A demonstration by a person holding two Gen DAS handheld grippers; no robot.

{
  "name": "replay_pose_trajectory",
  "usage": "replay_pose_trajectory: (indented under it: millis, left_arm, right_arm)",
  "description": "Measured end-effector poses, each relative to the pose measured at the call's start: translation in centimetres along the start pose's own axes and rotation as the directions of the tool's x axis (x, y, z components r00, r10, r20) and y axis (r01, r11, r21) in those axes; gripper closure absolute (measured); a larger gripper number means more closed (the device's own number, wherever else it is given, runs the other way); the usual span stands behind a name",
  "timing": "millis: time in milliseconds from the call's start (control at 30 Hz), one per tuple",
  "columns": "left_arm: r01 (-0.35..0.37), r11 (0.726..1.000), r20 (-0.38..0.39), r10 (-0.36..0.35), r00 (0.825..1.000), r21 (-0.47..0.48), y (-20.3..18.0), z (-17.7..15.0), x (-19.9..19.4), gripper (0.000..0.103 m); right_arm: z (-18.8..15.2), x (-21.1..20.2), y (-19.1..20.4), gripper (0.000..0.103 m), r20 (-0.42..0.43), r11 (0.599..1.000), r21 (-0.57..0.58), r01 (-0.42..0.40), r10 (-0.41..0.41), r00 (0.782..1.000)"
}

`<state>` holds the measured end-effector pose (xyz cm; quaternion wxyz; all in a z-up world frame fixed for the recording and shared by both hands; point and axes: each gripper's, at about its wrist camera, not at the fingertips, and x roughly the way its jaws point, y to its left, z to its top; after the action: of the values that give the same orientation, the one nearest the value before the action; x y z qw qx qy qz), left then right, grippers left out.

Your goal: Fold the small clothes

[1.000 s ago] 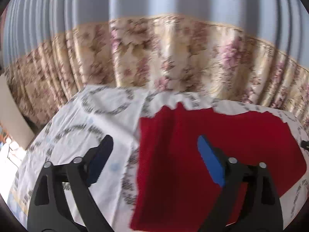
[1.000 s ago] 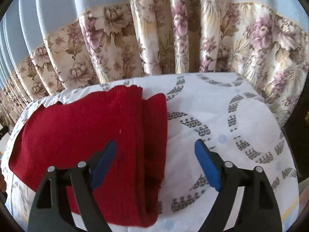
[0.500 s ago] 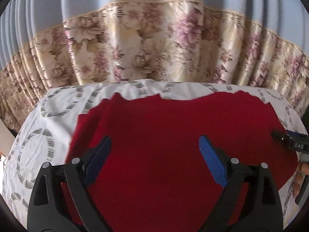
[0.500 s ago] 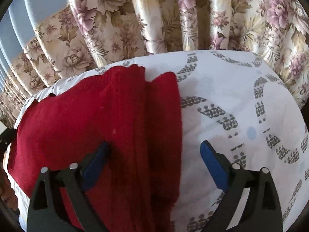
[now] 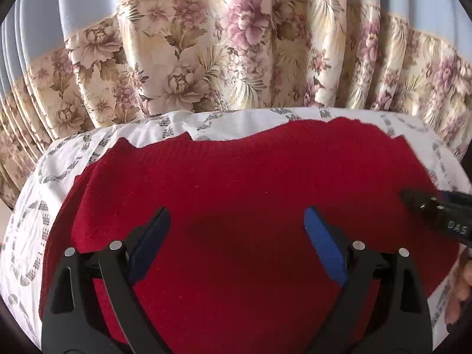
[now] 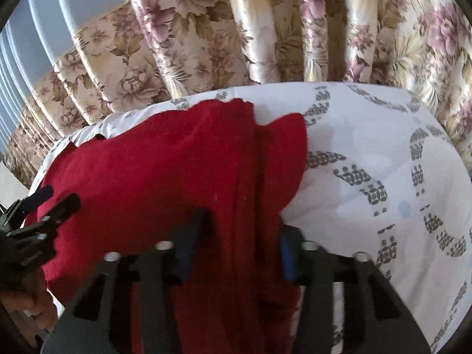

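Red knitted garment (image 5: 236, 194) lies spread over a table covered by a white cloth printed with grey arcs (image 6: 368, 153), filling the middle and lower part of the left wrist view and the left and centre of the right wrist view. Its right-hand edge, seen in the right wrist view, is doubled into thick lengthwise folds that run from the centre of the frame down to the bottom edge. The right gripper (image 6: 239, 236) has just been closing, and its blue pads now stand narrow on either side of that folded edge, pressing the bunched red fabric between them. The left gripper (image 5: 237, 224) hangs over the flat middle of the garment with its jaws spread wide and nothing between them; whether its tips touch the knit cannot be told. At the right edge of the left wrist view the other gripper's black tip shows, with fingers (image 5: 460, 289) below it. Behind the table hangs a pleated floral curtain (image 5: 236, 53) with a plain blue band above.
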<state>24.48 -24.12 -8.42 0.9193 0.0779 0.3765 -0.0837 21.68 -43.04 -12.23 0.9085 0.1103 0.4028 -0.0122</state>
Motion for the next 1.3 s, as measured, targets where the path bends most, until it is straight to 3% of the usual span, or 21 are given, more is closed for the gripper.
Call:
replay_pose_trajectory:
  millis: [67,200,433,633,833,1000,1300]
  left_arm:
    - [-0.007,1.000,-0.008,0.007,1.000,0.007,-0.5,0.1,0.4,0.012]
    - [-0.004,1.000,-0.030,0.004,1.000,0.008,-1.1,0.3,1.0,0.013]
    - [-0.008,1.000,-0.068,0.009,0.998,0.019,-2.0,0.3,2.6,0.014]
    - [-0.020,0.999,-0.078,0.022,0.997,0.034,-2.3,0.6,3.1,0.012]
    - [0.028,0.999,-0.079,-0.025,0.997,0.029,-1.2,1.0,2.5,0.014]
    - [0.008,1.000,-0.043,-0.008,0.999,-0.003,2.6,1.6,0.5,0.015]
    - [-0.105,0.991,0.020,0.107,0.994,-0.086,14.5,2.2,-3.6,0.015]
  right_arm:
    - [0.1,-0.3,0.9,0.077,0.011,0.999,-0.033,0.033,-0.032,0.999]
    - [0.3,-0.7,1.9,0.079,0.027,0.994,-0.068,0.081,-0.079,0.996]
    - [0.8,-2.4,2.9,0.081,0.064,0.991,-0.092,0.095,-0.089,0.994]
    - [1.6,-4.2,3.6,0.081,0.090,0.997,-0.071,0.027,-0.020,0.996]
    - [3.1,-5.8,5.4,0.082,0.113,0.998,-0.036,-0.060,0.063,0.992]
    - [4.5,-6.5,8.0,0.082,0.117,0.994,-0.028,-0.103,0.106,0.987]
    - [6.2,-6.3,15.4,0.082,0.110,0.988,-0.044,-0.145,0.149,0.983]
